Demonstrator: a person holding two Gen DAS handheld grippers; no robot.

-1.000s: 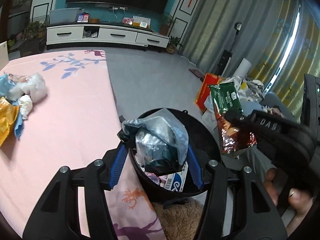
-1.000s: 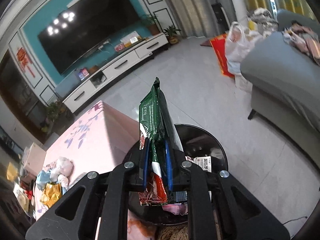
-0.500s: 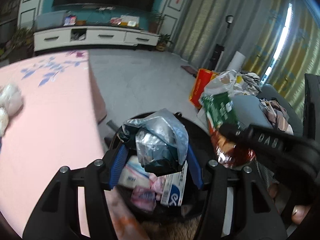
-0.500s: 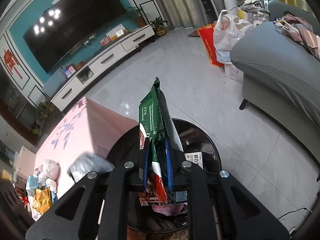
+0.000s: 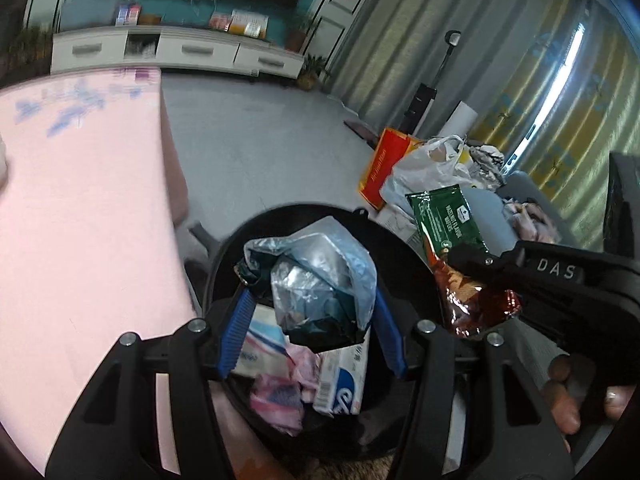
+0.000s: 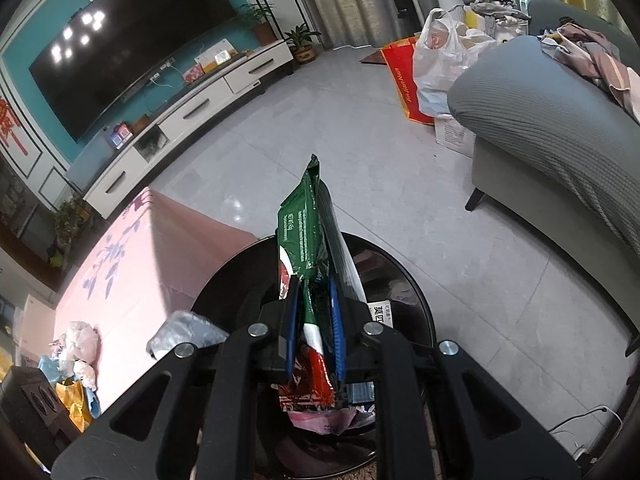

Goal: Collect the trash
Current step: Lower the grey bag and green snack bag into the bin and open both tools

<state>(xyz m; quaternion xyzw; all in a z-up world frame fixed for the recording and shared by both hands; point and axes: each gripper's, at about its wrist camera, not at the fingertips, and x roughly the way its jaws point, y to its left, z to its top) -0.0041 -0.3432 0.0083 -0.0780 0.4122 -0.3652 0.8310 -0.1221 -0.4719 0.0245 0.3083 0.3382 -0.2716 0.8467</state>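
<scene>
over the black bin [image 5: 224, 272], the left gripper [image 5: 310, 322] clamps a crumpled foil bag [image 5: 316, 280]; at 3 o'clock the right gripper [image 6: 314, 334] pinches a green snack wrapper [image 6: 304, 236] (both unreleased). next: open both, dropping them in.

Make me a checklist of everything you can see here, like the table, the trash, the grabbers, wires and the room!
Surface: pink table, leftover trash pile at its far end.
Job's things: black bin beside the table, already holding packets; crumpled silver bag; green and red snack packet.
Clutter: white plastic bag, red bag on the floor.
Grippers: left gripper shut on the silver bag over the bin; right gripper shut on the snack packet.
Cables: white cable on the floor.
Surroundings: television, white cabinet, grey sofa, curtains.
</scene>
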